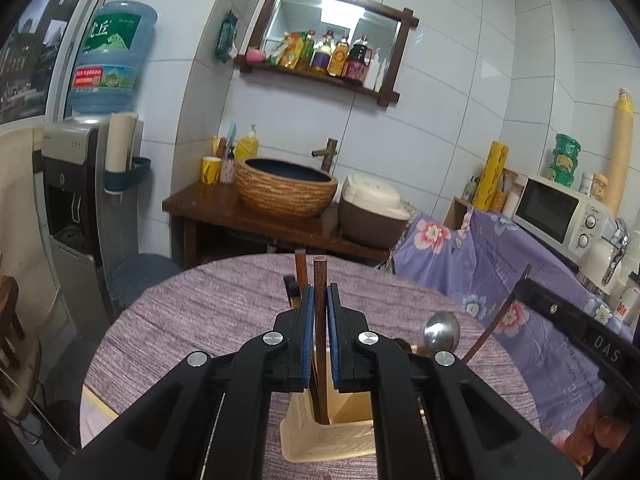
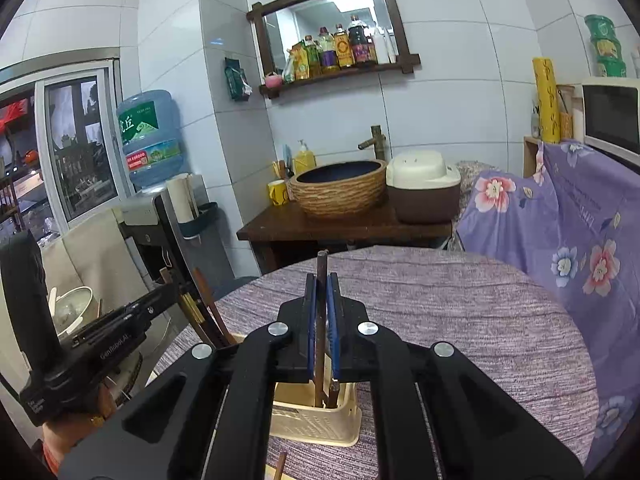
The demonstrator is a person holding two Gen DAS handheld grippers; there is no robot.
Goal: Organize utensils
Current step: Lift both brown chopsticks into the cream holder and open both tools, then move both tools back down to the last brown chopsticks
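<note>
A cream plastic utensil holder stands on the round table with its purple cloth. My left gripper is shut on a dark wooden chopstick that stands upright with its lower end inside the holder. A second chopstick and a metal spoon also stick up from the holder. My right gripper is shut on another dark chopstick whose lower end sits in the holder. The left gripper's body shows at the left of the right wrist view, with chopsticks beside it.
Behind the table stands a wooden counter with a woven basin and a rice cooker. A water dispenser is at the left. A floral purple cloth covers furniture at the right, with a microwave above it.
</note>
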